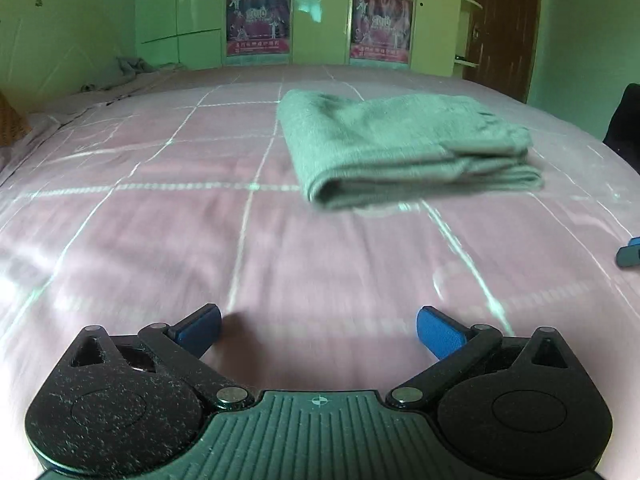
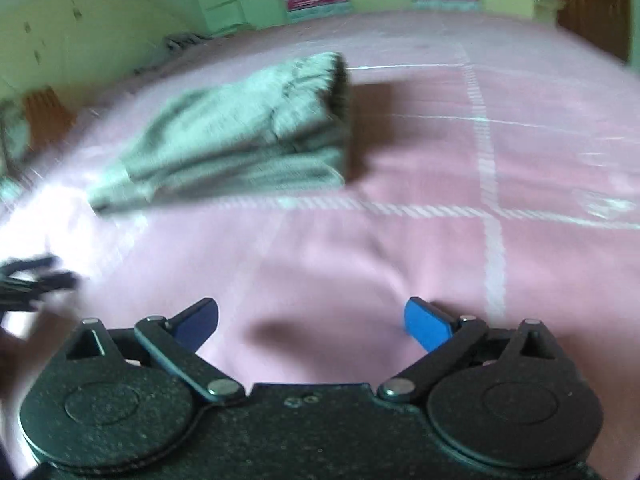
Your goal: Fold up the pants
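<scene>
Your left gripper (image 1: 318,332) sits nearest, jaws spread wide with nothing between the blue pads — your right gripper (image 2: 312,322) likewise. Both tilt down over the pink bed sheet (image 1: 160,240). Grey pants (image 1: 404,146) lie folded ahead, well apart from either gripper. Far posters (image 1: 258,20) show "2010"; their other writing is too small to read.

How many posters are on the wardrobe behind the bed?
2. The left poster hangs on a wardrobe door left of centre; the right poster hangs on a door further right. More could lie outside the view.
</scene>
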The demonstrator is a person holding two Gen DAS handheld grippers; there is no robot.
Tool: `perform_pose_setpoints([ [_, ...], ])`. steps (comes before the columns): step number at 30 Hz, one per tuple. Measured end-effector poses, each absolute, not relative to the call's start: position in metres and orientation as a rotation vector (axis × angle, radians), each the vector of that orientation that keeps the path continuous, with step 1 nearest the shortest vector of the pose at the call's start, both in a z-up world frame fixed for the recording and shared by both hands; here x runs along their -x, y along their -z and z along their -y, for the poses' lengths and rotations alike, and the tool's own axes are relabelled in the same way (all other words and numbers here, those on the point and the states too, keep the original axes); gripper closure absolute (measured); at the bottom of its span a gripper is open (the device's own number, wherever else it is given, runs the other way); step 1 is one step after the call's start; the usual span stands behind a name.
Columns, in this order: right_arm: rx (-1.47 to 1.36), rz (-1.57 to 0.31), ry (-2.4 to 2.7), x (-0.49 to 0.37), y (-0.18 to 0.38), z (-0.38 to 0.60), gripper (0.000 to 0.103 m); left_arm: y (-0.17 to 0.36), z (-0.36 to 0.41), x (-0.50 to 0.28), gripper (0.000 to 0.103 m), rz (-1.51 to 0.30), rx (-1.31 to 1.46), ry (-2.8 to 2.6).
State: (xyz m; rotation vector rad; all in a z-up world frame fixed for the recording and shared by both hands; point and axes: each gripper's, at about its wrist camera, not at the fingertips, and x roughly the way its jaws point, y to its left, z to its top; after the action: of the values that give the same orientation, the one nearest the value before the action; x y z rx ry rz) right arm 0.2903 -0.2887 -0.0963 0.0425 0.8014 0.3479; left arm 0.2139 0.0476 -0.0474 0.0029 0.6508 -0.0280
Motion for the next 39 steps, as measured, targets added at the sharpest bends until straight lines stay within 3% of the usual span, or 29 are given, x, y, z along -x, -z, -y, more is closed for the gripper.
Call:
perform_pose_setpoints([
  [7, 0.091, -0.719, -0.213, -0.219, 0.103, 0.292, 0.002, 0.045, -0.061, -0.15, 0.0, -0.613, 0.019, -0.025],
  [17, -0.043, -0.618, -0.124, -0.124, 0.098, 0.281, 0.002, 0.026, -0.032, -0.057, 0.0, -0.507, 0.025, -0.008],
  [28, -0.043, -0.526, -0.173, -0.078, 0.067, 0.262, 0.002, 0.004, -0.013, 0.003, 0.0, -0.405, 0.012, -0.031],
  [39, 0.012, -0.28, -0.211, -0.017, 0.025, 0.227, 0.001, -0.015, 0.019, 0.037, 0.0, -0.345, -0.041, 0.007],
])
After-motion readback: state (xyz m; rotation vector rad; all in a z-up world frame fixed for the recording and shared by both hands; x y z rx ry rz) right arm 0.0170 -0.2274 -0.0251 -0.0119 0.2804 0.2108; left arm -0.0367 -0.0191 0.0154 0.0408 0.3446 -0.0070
